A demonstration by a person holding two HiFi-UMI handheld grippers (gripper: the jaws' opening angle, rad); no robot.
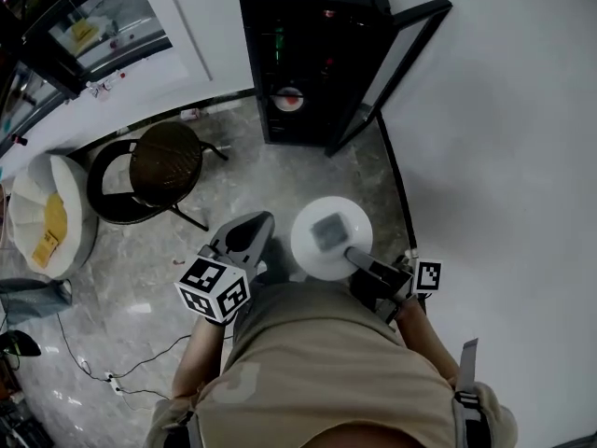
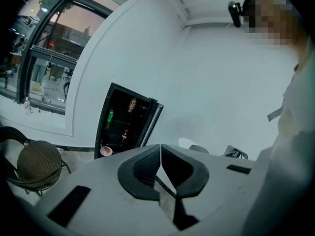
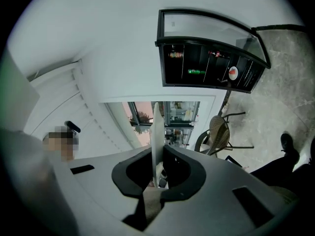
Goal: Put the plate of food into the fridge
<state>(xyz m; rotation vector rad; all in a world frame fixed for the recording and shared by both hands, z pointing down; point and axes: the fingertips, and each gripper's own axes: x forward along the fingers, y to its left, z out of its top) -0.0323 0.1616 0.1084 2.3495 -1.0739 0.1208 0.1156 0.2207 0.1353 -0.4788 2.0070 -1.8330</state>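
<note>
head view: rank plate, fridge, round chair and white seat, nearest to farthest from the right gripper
1. plate: clamped in the jaws of the right gripper, just ahead of it.
2. fridge, straight ahead, and round chair, ahead to the left: too close to call.
3. white seat: farthest, at the far left.

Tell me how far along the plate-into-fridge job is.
Done: the black fridge has its glass door open, and the right gripper is shut on the rim of the round white plate. In hand: the plate is held level close to the person, well short of the fridge. Left: carry it over, set it on a shelf, release. The left gripper is shut and empty.
</note>
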